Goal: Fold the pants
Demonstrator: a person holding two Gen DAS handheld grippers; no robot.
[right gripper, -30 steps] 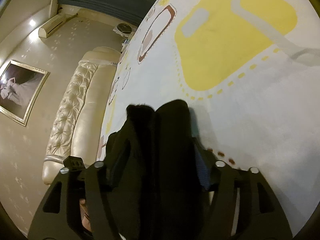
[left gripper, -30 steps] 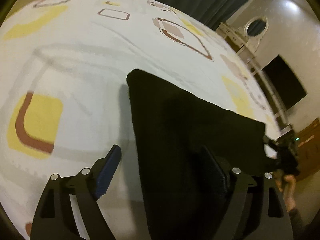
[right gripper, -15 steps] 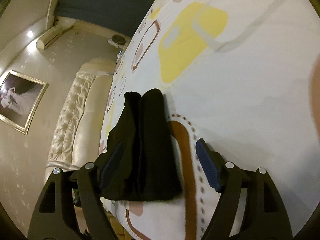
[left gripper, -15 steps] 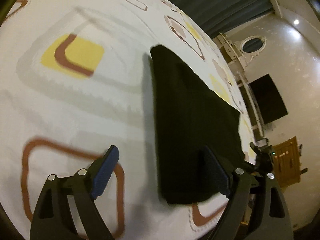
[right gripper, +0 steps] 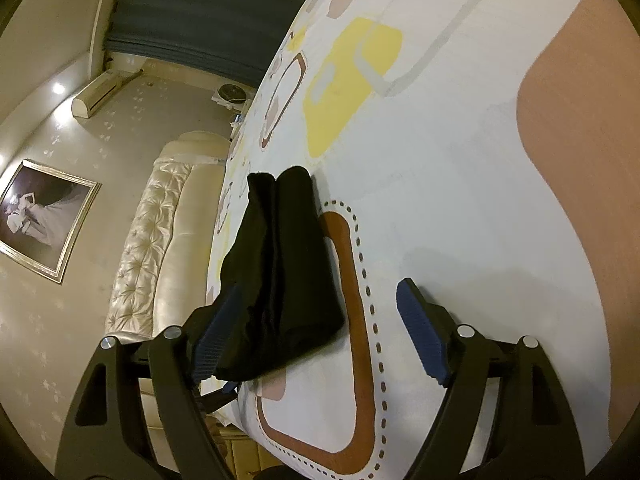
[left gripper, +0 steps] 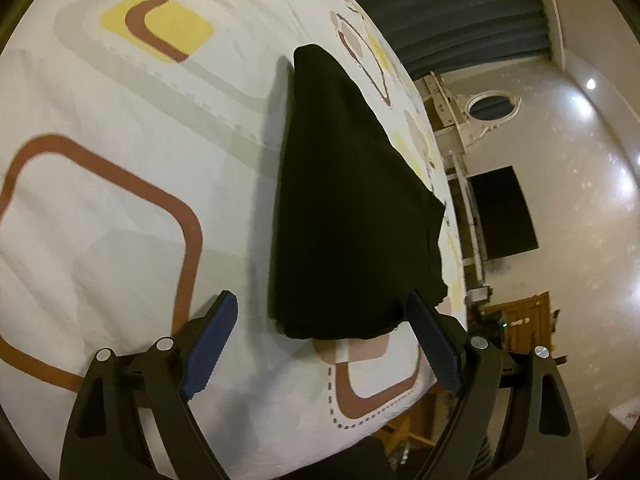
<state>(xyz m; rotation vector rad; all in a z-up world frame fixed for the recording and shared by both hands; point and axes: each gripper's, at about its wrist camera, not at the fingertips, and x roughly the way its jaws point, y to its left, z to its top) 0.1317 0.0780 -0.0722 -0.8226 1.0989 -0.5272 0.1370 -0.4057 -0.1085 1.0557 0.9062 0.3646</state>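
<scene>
Black cloth, the pants (left gripper: 352, 208) lie folded into a compact bundle on the patterned bedsheet (left gripper: 120, 208), close to the near edge of the bed; in the right wrist view the bundle (right gripper: 280, 272) shows stacked layers and a soft, rounded near end. My left gripper (left gripper: 320, 344) stands wide apart with nothing between its blue pads (left gripper: 208, 344), just short of the bundle's near end; my right gripper (right gripper: 316, 332) is likewise spread and empty, its left pad (right gripper: 216, 332) overlapping the cloth's edge in the picture, though I cannot tell whether it touches.

I judge the folding all but finished, and the step in hand to be a clean release and tidy; to do it well I would draw both tools straight back along their own fingers, so no pad snags a layer and drags the stack open; if the loose right-hand corner of the bundle needs squaring, I would press it flat from above with a pad rather than pinch it, since soft fabric springs and slides; the bundle sits near the mattress edge, so any push should go toward the far side, never toward me.
</scene>
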